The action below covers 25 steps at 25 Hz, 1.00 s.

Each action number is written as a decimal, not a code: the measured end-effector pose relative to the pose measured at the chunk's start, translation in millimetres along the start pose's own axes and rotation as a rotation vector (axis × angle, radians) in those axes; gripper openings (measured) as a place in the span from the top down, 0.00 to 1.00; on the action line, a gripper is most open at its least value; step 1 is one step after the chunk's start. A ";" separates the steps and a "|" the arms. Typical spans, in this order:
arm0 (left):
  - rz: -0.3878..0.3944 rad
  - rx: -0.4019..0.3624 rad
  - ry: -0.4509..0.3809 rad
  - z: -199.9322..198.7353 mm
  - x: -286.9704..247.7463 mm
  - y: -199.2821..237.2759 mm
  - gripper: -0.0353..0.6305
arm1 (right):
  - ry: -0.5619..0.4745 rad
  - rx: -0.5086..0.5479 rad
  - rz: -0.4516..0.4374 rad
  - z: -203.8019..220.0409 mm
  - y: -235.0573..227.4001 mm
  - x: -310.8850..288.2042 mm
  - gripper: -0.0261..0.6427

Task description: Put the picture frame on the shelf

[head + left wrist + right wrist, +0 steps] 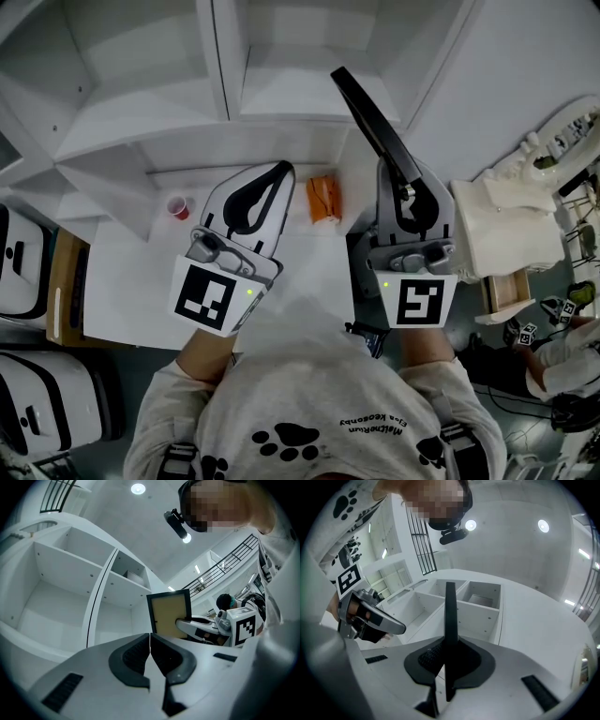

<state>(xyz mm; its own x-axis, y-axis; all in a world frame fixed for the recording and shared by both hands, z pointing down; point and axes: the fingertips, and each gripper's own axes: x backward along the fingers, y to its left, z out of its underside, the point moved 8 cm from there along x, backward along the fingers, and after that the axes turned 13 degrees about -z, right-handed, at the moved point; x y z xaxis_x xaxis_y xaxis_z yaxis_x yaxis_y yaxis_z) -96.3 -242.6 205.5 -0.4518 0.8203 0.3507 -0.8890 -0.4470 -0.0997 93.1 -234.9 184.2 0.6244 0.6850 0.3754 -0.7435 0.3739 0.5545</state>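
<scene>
Black-edged picture frame is sitting clamped edge-on in the right tool, reaching toward eleven o'clock in front of the white shelf. That tool's jaws are pressing on the frame's lower edge. The left tool is hovering at nine o'clock from the right one, its jaws resting together with nothing between them. On the white surface, an orange packet is lying between the two tools, and a small red cup is standing at nine o'clock from the left tool.
</scene>
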 end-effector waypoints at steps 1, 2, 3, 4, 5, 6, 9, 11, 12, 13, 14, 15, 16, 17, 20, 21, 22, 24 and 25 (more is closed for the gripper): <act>-0.002 -0.002 0.000 0.3 -1.2 1.3 0.91 | 0.001 0.008 -0.001 1.1 -1.8 -2.7 0.87; -0.004 -0.003 0.001 0.8 -2.2 2.5 0.91 | 0.003 0.019 -0.002 2.0 -3.3 -5.2 0.87; -0.007 -0.004 0.003 1.6 -3.2 3.6 0.91 | 0.005 0.033 -0.003 3.1 -4.7 -7.5 0.87; -0.009 -0.004 0.005 2.6 -4.3 4.7 0.91 | 0.008 0.047 -0.004 4.2 -6.0 -9.6 0.87; -0.012 -0.005 0.007 3.7 -5.3 5.7 0.91 | 0.009 0.059 -0.006 5.4 -7.1 -11.4 0.87; -0.015 -0.005 0.009 4.9 -6.4 6.5 0.91 | 0.011 0.070 -0.008 6.9 -8.2 -12.9 0.87; -0.022 -0.006 0.010 8.2 -9.5 7.3 0.91 | 0.022 0.098 -0.012 12.6 -10.9 -15.7 0.87; -0.024 -0.006 0.011 10.0 -11.4 9.1 0.91 | 0.032 0.117 -0.016 16.0 -11.6 -18.7 0.87; -0.025 -0.005 0.011 10.8 -12.5 11.0 0.91 | 0.037 0.128 -0.019 17.1 -11.7 -21.1 0.87; -0.026 -0.004 0.011 11.6 -13.8 13.3 0.91 | 0.043 0.141 -0.021 17.9 -11.7 -23.7 0.87; -0.028 -0.002 0.011 12.5 -15.2 15.4 0.91 | 0.050 0.156 -0.024 18.5 -11.7 -26.2 0.87; -0.029 0.001 0.012 13.5 -16.6 17.1 0.91 | 0.058 0.173 -0.027 19.3 -11.8 -28.4 0.87; -0.030 0.004 0.013 14.6 -18.1 18.2 0.91 | 0.068 0.190 -0.032 20.3 -11.9 -30.2 0.87; -0.029 0.006 0.014 15.6 -19.6 19.0 0.91 | 0.079 0.207 -0.037 21.6 -11.9 -31.9 0.87; -0.029 0.013 0.016 20.0 -24.6 21.0 0.91 | 0.109 0.259 -0.057 26.8 -11.9 -37.6 0.87; -0.032 0.018 0.016 21.6 -26.2 21.5 0.91 | 0.120 0.280 -0.063 28.5 -11.7 -39.5 0.87; -0.036 0.027 0.016 22.9 -27.7 21.9 0.91 | 0.132 0.302 -0.069 30.0 -11.4 -41.5 0.87; -0.037 0.031 0.022 26.0 -29.1 23.0 0.91 | 0.163 0.358 -0.080 32.9 -10.1 -46.1 0.87; -0.034 0.026 0.028 27.9 -29.4 23.8 0.91 | 0.183 0.392 -0.086 34.5 -9.2 -49.1 0.87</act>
<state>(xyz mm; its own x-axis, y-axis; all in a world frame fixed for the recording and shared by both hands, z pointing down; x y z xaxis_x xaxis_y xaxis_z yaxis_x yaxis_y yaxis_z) -102.1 -287.3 218.9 -0.4235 0.8448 0.3270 -0.9018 -0.4274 -0.0639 77.6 -293.5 186.2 0.6010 0.7744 0.1975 -0.5220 0.1932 0.8308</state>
